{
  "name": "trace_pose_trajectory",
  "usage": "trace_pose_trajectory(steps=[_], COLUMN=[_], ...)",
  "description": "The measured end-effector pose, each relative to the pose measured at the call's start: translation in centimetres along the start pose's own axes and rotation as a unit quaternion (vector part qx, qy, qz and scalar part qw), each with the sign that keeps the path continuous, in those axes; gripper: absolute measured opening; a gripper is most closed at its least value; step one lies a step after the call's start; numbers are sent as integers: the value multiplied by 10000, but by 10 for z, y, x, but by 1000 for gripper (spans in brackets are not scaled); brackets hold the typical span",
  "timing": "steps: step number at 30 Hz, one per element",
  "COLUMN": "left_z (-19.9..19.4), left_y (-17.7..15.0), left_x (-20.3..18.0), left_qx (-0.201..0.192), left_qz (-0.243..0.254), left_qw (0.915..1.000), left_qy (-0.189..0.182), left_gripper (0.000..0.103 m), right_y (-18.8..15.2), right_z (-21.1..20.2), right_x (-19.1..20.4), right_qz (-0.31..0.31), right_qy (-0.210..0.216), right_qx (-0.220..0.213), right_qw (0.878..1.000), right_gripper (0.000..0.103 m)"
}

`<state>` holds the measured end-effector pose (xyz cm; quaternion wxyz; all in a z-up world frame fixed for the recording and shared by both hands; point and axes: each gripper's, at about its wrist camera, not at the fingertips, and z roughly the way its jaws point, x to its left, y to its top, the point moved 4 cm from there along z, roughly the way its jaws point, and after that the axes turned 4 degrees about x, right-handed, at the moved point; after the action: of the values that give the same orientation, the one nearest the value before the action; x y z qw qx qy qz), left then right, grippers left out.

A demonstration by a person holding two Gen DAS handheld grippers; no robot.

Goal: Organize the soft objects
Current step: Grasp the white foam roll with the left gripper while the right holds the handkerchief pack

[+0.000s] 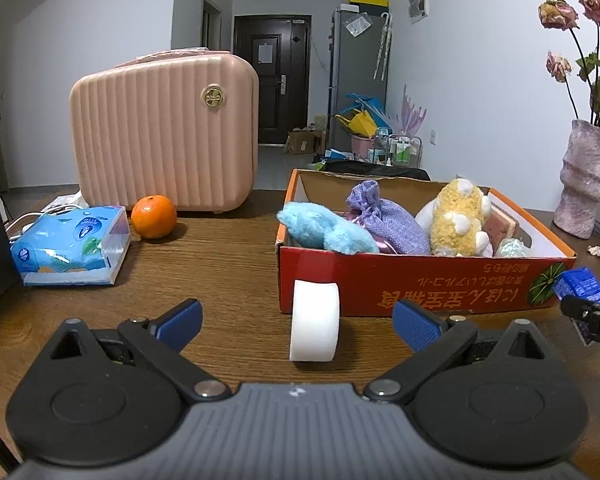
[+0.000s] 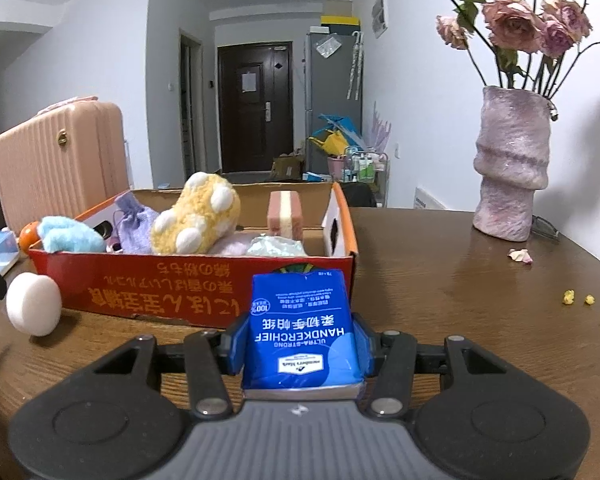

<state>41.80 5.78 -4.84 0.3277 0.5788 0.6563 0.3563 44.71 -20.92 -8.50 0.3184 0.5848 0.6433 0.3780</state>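
The tissue pack is clamped in the right tool just before the box; it should be raised clear of the rim. The left tool is held wide around the white sponge

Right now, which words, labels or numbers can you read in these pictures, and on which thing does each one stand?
"ULTRA-STRONG HANDKERCHIEF", upside down: blue tissue pack between the right jaws.
"100%": same pack, in a round badge.
Chinese characters and a small logo on that pack: too small to read surely.
Yellow characters, upside down: red box; I cannot read them.
"DA", cut off: right gripper.
Print on the tissue bag: blurred.
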Motion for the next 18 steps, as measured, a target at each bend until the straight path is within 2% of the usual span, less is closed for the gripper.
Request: trace_pose_trajectory(steps=[10, 18], left_z=[33, 52], left_y=[5, 4], left_x=[1, 4], left_qx=[166, 349], left_qz=[126, 186], left_qw=[9998, 9992], left_qy=[44, 53], left_gripper=[103, 82], right_y=[-1, -1], right_z=[0, 1], right_x=[-7, -7], right_qz=[141, 135], right_qy=[-218, -241], right_qx=[-57, -42], right_qw=[9996, 9996], right_gripper=[50, 50])
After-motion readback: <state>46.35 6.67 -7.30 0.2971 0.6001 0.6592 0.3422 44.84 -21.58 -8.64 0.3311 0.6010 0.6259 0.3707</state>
